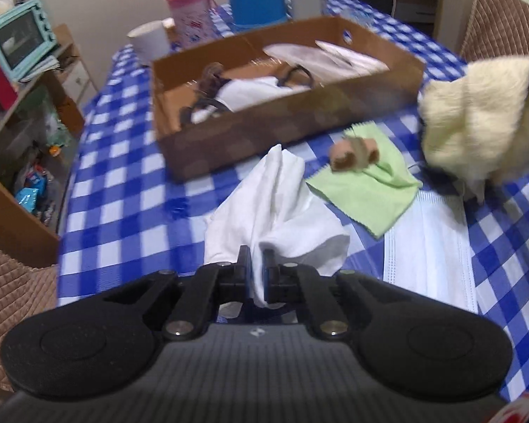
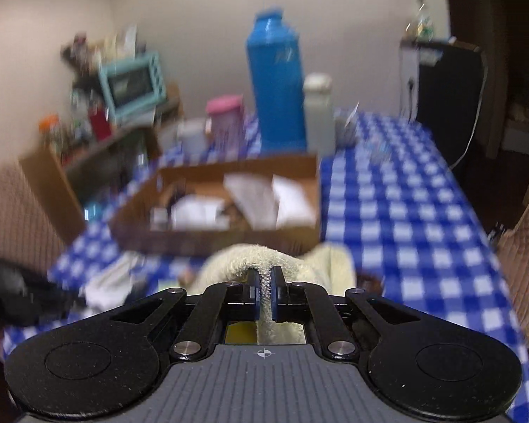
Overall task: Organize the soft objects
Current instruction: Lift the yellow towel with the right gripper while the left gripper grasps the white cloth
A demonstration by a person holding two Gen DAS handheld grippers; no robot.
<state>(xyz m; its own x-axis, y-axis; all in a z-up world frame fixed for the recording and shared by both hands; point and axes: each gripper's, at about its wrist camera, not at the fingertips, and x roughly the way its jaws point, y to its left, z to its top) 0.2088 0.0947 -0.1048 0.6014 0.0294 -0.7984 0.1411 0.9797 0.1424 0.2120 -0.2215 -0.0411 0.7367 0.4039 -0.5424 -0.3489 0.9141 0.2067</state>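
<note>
The cardboard box sits on the bench with the blue check cloth, and everything here is placed from that box.

The left hand-held gripper has its two fingers squeezed tight on a white cloth. The cloth lies in front of the box, on the near side. Its long way runs from the gripper straight toward the front wall of the box. So the box is right ahead of this gripper, and near.

The right hand-held gripper is squeezed tight on a fluffy cream towel. In the left view the same towel hangs up off the bench, just by the right front corner of the box. From the right gripper the box lies ahead and a little to the left.

A green cloth lies in front of the box too, with a small brown soft toy on it. A face mask lies nearer than the green cloth.

The box already holds some white things. Both grippers look ready to carry their loads forward into it, and the right one seems a bit closer to the box.
</note>
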